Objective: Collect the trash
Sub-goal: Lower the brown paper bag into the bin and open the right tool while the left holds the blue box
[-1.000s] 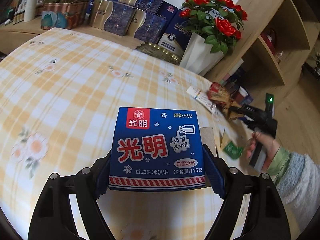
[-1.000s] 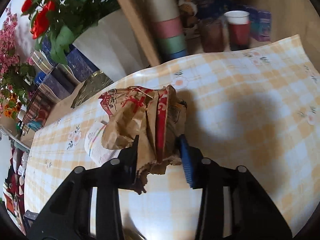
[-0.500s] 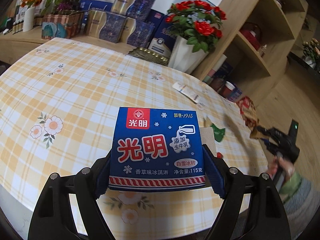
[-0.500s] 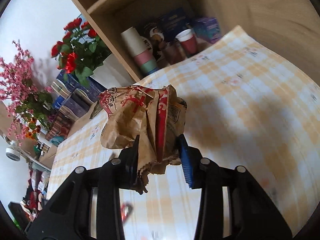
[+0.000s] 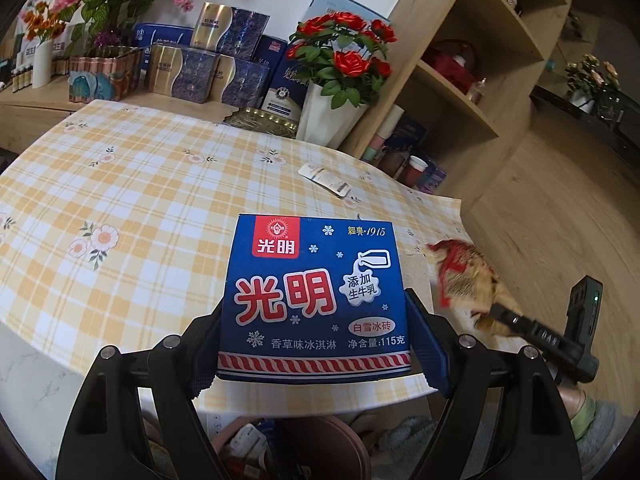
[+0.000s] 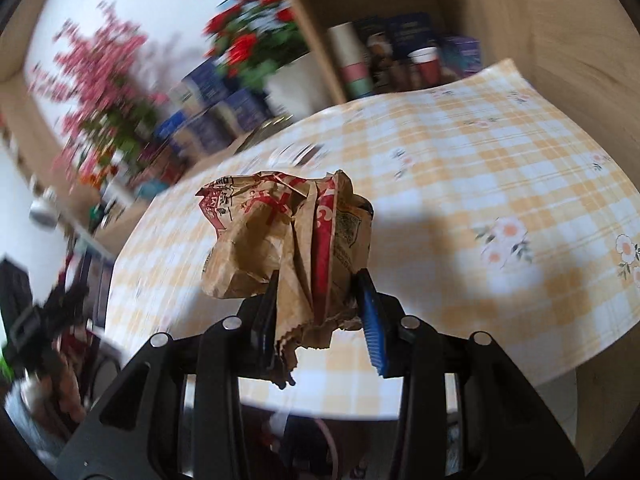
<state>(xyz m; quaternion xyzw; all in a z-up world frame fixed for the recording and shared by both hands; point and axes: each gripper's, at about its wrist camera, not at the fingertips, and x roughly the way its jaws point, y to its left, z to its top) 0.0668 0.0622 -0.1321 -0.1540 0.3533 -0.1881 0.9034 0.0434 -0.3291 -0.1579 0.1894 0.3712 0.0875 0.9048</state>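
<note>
My left gripper [image 5: 316, 320] is shut on a blue ice-cream box [image 5: 316, 280] with red Chinese lettering, held flat above the near edge of the checked table [image 5: 140, 208]. My right gripper [image 6: 318, 280] is shut on a crumpled brown and red paper bag [image 6: 288, 236], also over the table's edge. In the left wrist view that paper bag [image 5: 460, 276] and the right gripper [image 5: 496, 314] hang blurred at the right. A white wrapper [image 5: 326, 178] lies on the far side of the table. Below the table's edge stands a reddish-brown bin [image 5: 320, 448] with rubbish in it.
A white vase of red roses [image 5: 332, 120], stacked gift boxes [image 5: 208, 72] and a gold tray [image 5: 268, 122] line the table's far side. A wooden shelf unit [image 5: 460, 80] with paper cups [image 5: 416, 166] stands at the right, over wooden floor [image 5: 540, 208]. A green sleeve [image 5: 584, 412] shows.
Both grippers have drawn back from the middle of the table to its near edge, each still holding its item. The table's edge and the bin below have come into view.
</note>
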